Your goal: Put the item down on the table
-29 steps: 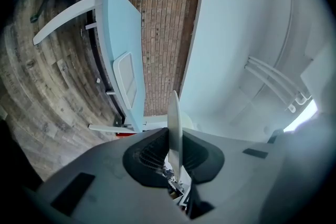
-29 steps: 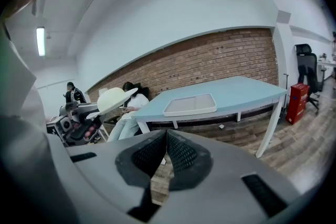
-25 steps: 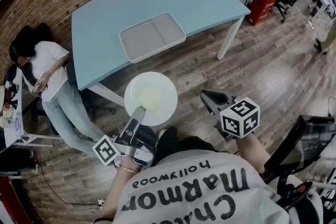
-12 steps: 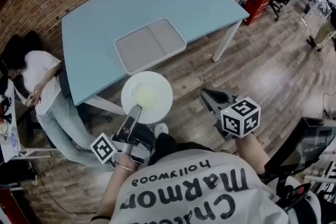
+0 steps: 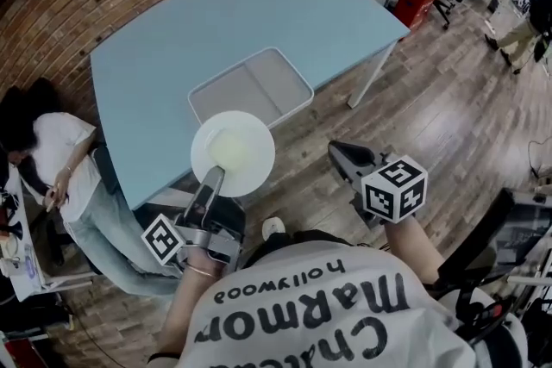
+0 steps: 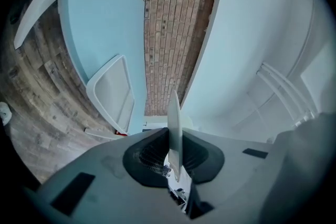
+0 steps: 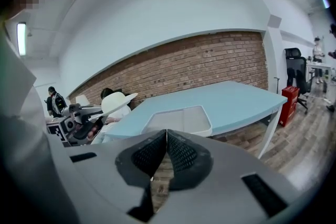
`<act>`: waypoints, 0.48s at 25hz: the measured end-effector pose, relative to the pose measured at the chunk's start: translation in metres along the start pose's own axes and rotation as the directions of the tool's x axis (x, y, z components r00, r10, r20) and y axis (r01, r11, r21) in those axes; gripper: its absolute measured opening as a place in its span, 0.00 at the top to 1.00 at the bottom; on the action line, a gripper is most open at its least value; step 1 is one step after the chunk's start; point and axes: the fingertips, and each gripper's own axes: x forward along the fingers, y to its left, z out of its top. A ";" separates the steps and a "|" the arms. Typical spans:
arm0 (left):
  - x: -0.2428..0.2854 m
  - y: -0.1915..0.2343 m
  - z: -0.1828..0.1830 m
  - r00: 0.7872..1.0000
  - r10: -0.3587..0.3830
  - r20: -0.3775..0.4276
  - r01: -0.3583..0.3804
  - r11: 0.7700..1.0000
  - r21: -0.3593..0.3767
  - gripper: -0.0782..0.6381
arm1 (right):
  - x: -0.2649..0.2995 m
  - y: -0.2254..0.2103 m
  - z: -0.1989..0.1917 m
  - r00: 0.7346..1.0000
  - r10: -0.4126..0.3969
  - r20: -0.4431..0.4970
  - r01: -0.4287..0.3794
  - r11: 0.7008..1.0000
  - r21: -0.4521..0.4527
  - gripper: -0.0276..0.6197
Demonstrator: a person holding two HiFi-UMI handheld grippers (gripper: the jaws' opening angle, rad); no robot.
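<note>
The light-blue worktop (image 5: 216, 21) carries a pale two-compartment tray (image 5: 259, 82) near its front edge. A round white plate (image 5: 233, 152) is up in the air, roughly level. It seems to be over that front edge, just beside the tray. The left gripper (image 5: 210, 181) has its jaws clamped on the plate's rim. The right gripper (image 5: 341, 158) hangs over the wooden floor (image 5: 431, 116), jaws closed on nothing.
</note>
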 end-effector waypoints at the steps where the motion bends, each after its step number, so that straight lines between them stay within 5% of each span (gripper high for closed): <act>1: 0.005 -0.002 0.007 1.000 -0.004 -0.003 0.004 1.000 -0.002 0.85 | 0.005 -0.001 0.005 1.000 -0.004 0.004 0.004 1.000 0.002 0.94; 12: 0.040 -0.003 0.062 0.995 0.025 -0.093 -0.025 1.000 -0.003 0.85 | 0.061 0.003 0.048 0.999 -0.043 0.027 0.043 0.999 0.022 0.94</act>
